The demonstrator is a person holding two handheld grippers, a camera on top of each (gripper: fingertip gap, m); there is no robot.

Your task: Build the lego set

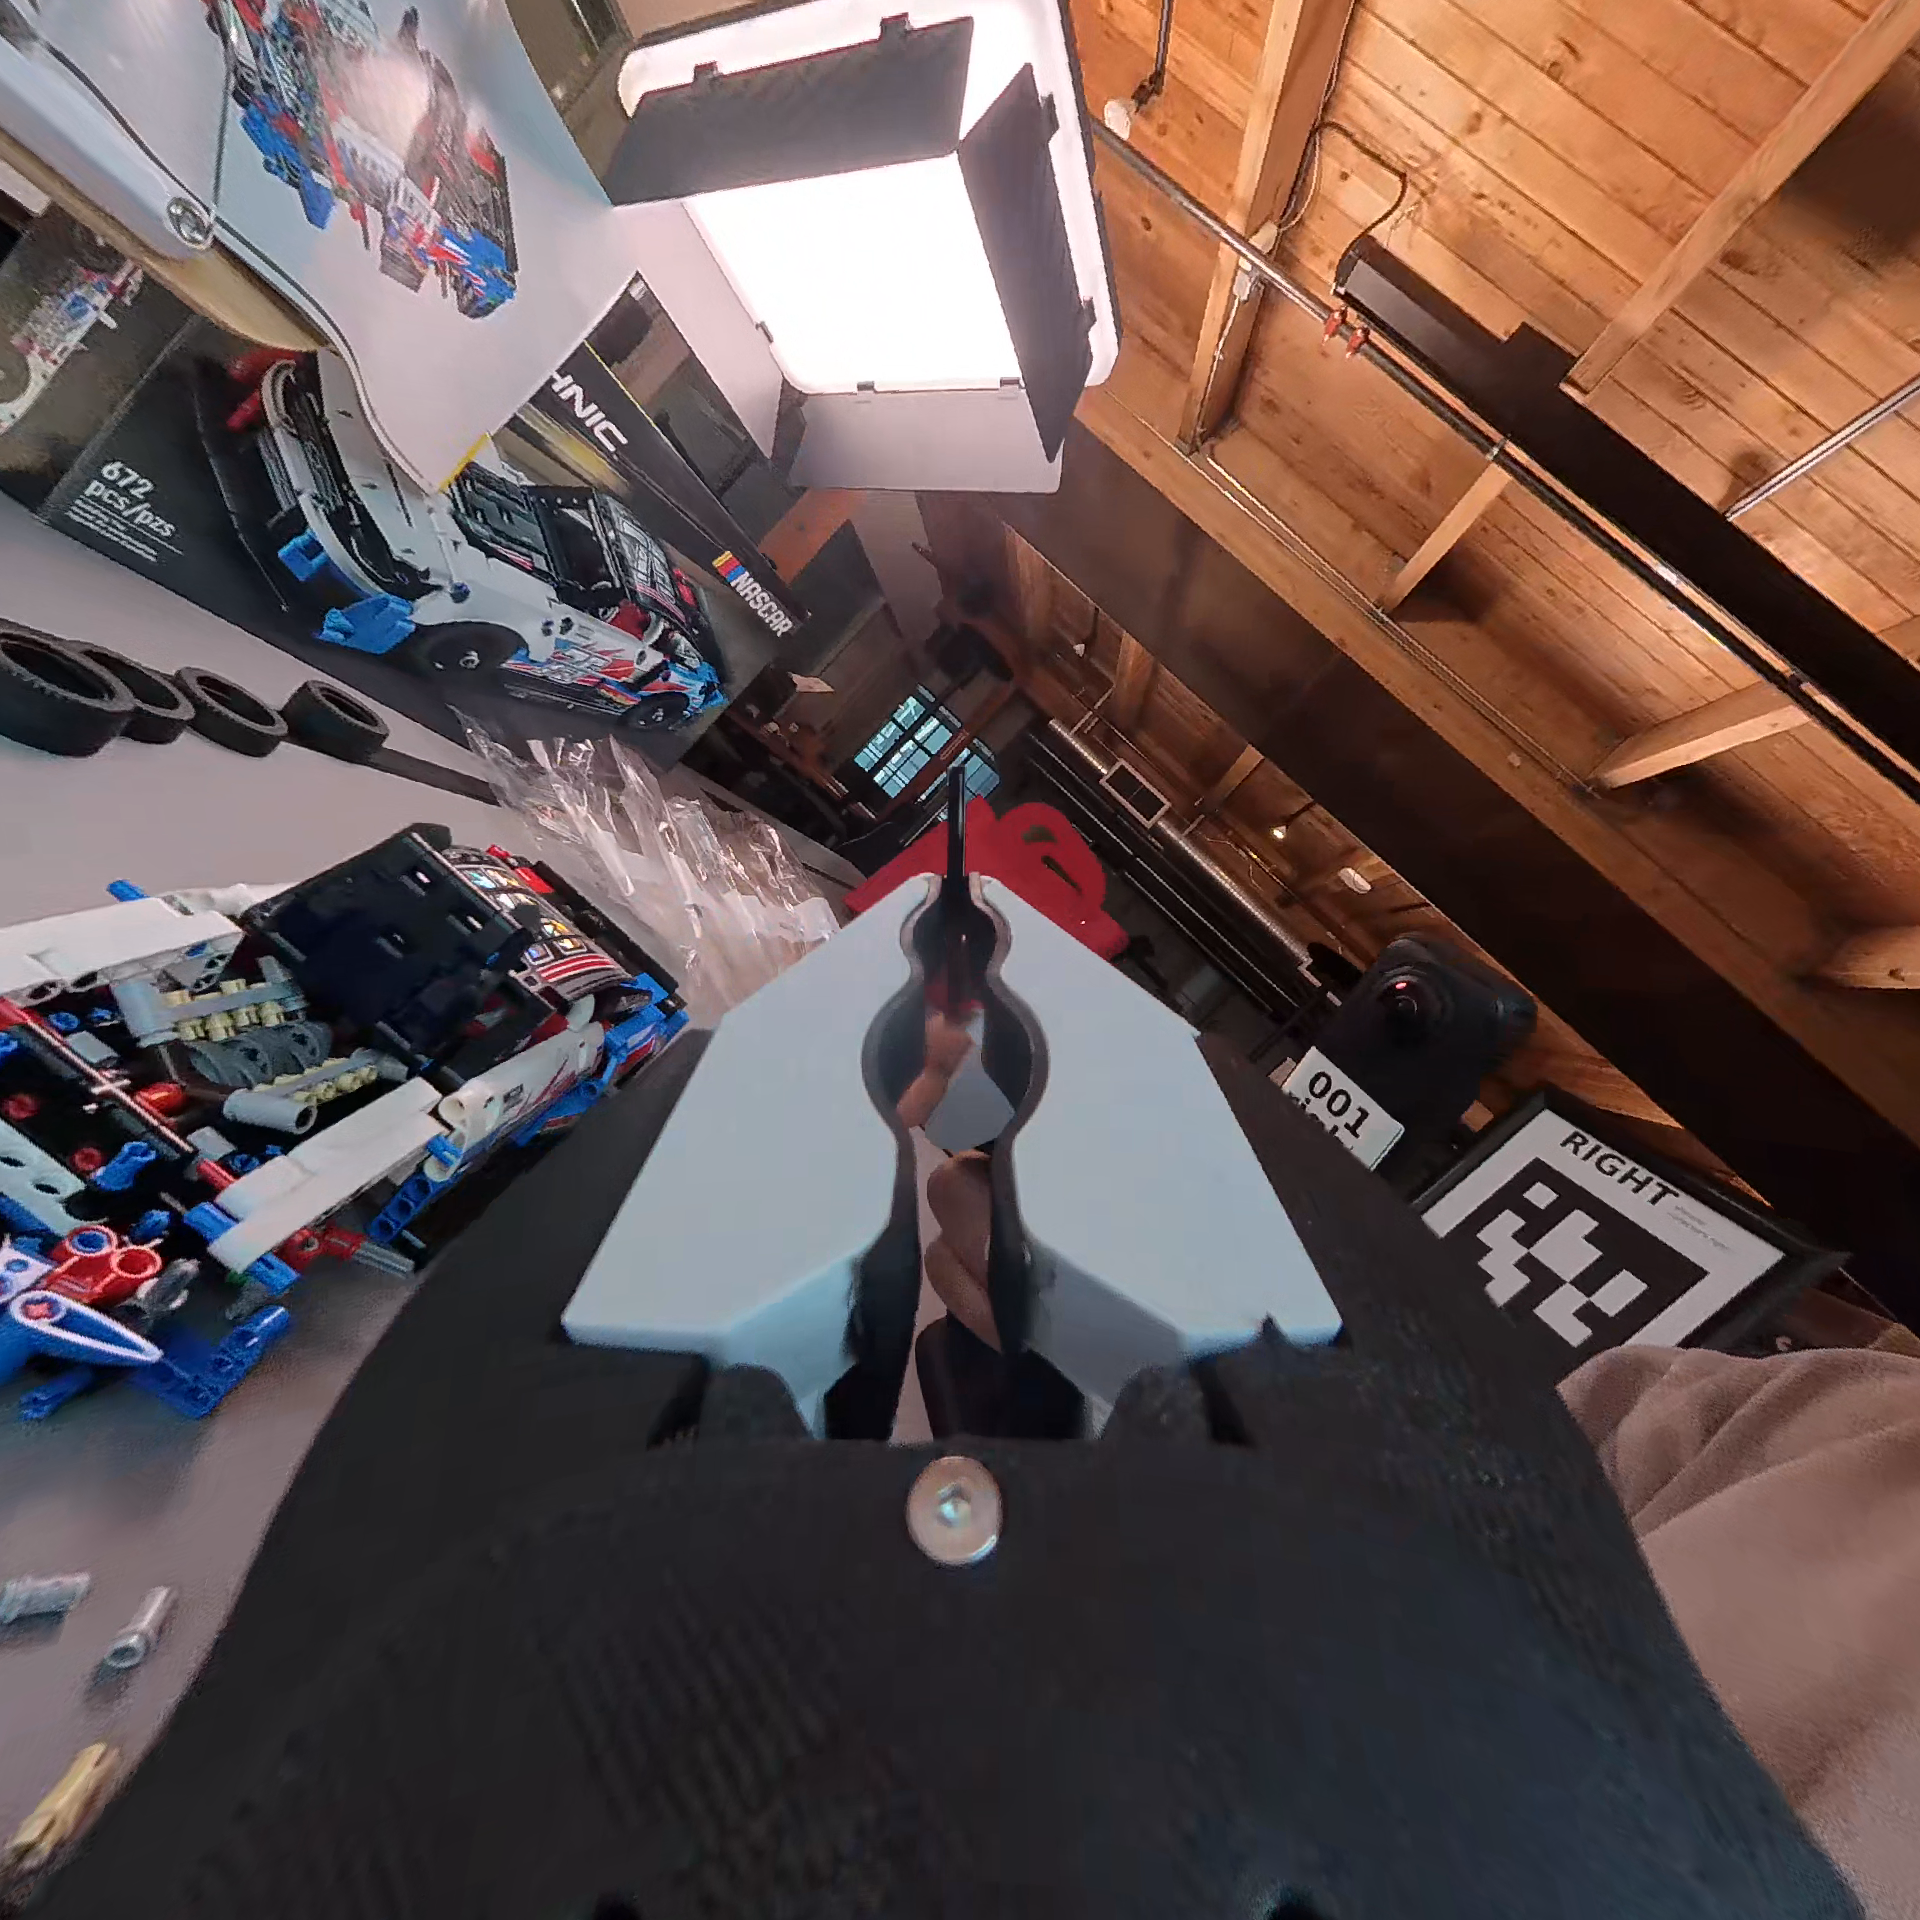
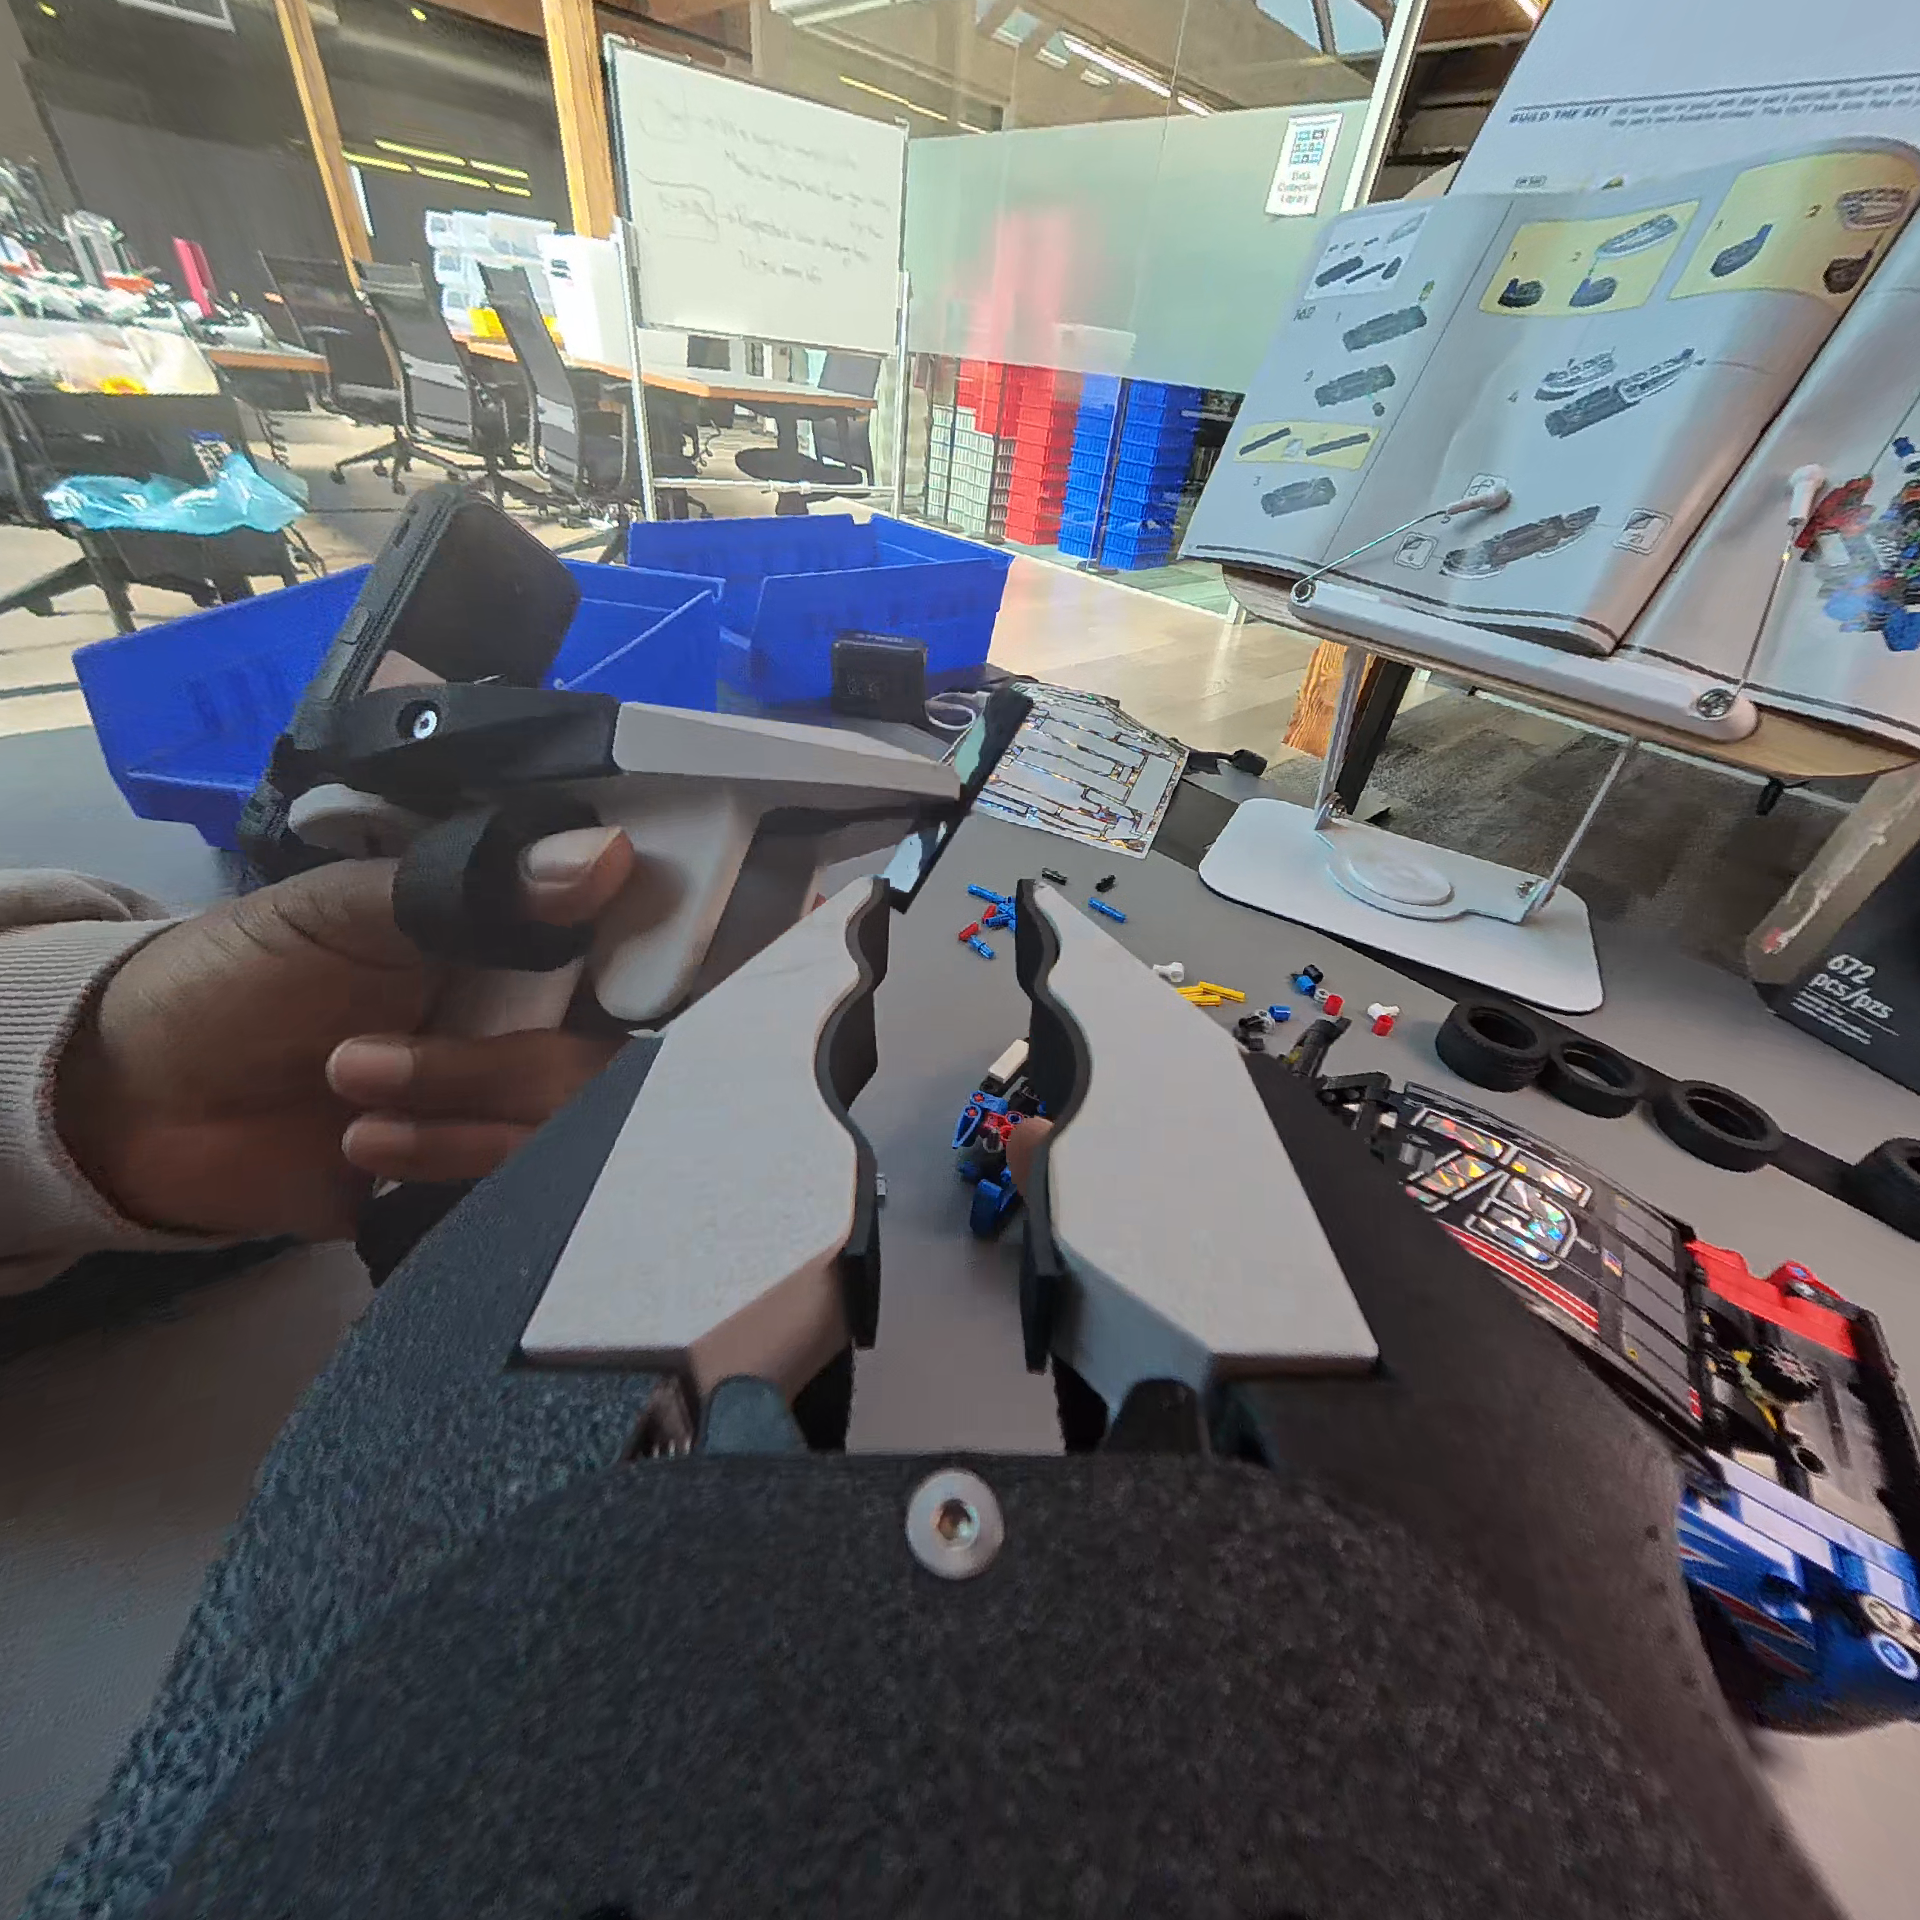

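Note:
My left gripper (image 1: 954, 883) is shut on a thin flat black panel (image 1: 956, 821) that sticks out past its tips, seen edge-on. In the right wrist view this left gripper (image 2: 940, 795), held by a hand, carries the panel (image 2: 997, 738) tilted just above and beyond my right gripper (image 2: 956, 894). My right gripper is open and empty. The panel's lower end is close to its left fingertip (image 2: 873, 914). The partly built car (image 1: 312, 1060) (image 2: 1558, 1247) lies on the grey table. A small blue and red sub-assembly (image 2: 987, 1132) lies on the table between the right fingers.
Several black tyres (image 2: 1590, 1070) (image 1: 156, 696) lie in a row near the set's box (image 1: 416, 520). Small loose pieces (image 2: 1039, 914) are scattered ahead. An open instruction booklet on a stand (image 2: 1558, 395), a sticker sheet (image 2: 1091, 769) and blue bins (image 2: 779, 603) stand behind. Plastic bags (image 1: 644, 831) lie beyond the car. Only a small space, under 4 cm, lies between the two pairs of fingers. From either gripper's tips it is about 20 centimetres to the partly built car (image 2: 1558, 1247).

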